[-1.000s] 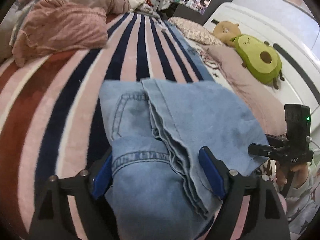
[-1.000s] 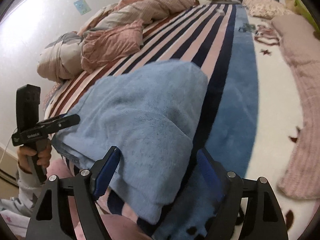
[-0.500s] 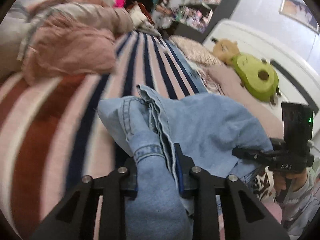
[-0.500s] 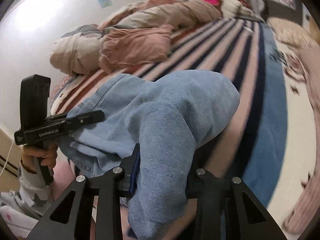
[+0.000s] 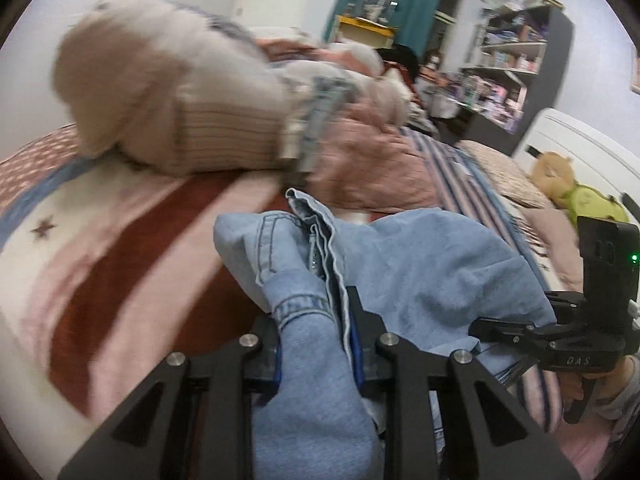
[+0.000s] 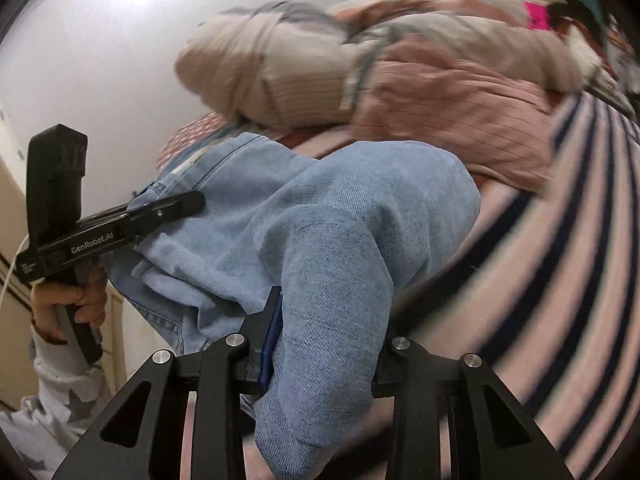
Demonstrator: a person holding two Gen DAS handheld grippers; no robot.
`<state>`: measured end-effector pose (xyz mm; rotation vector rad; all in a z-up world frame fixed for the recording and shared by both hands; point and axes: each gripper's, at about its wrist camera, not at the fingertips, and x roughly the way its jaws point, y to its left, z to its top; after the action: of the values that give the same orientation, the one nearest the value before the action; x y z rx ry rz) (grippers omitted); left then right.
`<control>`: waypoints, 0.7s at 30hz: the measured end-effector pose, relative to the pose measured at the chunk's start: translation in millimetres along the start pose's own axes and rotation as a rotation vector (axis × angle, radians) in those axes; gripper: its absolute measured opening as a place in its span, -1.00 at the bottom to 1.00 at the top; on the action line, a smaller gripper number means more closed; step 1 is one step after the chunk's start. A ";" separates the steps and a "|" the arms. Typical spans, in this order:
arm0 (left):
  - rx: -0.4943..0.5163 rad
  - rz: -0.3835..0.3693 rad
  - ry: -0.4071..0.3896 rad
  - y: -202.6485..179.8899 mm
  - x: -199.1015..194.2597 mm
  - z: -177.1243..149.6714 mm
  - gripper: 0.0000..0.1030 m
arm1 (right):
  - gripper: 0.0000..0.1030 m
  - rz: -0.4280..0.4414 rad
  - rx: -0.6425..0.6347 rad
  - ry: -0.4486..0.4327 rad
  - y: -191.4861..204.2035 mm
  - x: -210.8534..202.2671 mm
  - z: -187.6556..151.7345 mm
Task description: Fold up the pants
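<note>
Pants (image 5: pixel 432 276) gripped at two points above the striped blanket (image 5: pixel 132 264).
We see the left gripper (image 5: pixel 316 344) pinching a bunched fold of light blue denim by the waistband, and the right gripper (image 6: pixel 328 344) clamped on another fold; the pants hang between them over the bed, near the pink quilt (image 6: pixel 448 120) and the avocado plush (image 5: pixel 592 204).

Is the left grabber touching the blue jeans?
Touching. The left wrist view shows the left gripper with its jaws pinched shut on a bunched fold of the jeans.
</note>
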<state>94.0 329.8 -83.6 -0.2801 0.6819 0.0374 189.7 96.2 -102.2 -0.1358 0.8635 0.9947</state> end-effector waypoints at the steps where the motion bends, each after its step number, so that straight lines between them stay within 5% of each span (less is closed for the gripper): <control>1: -0.004 0.029 -0.006 13.7 -0.4 0.5 -0.60 | -0.48 0.012 -0.012 0.005 9.4 15.6 5.9; 9: -0.026 0.132 0.019 66.5 28.9 -6.9 -0.55 | -0.46 0.046 -0.045 -0.008 38.8 74.1 23.6; 16: 0.003 0.213 0.015 61.5 31.7 -16.1 -0.04 | -0.14 0.040 -0.023 0.081 24.7 79.8 15.2; 21: 0.045 0.350 -0.026 48.3 8.6 -17.4 0.27 | 0.01 0.008 -0.047 0.091 25.7 70.0 14.4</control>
<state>83.9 371.2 -113.6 -0.1137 0.6982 0.3590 195.6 165.0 -133.9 -0.2186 0.9246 1.0228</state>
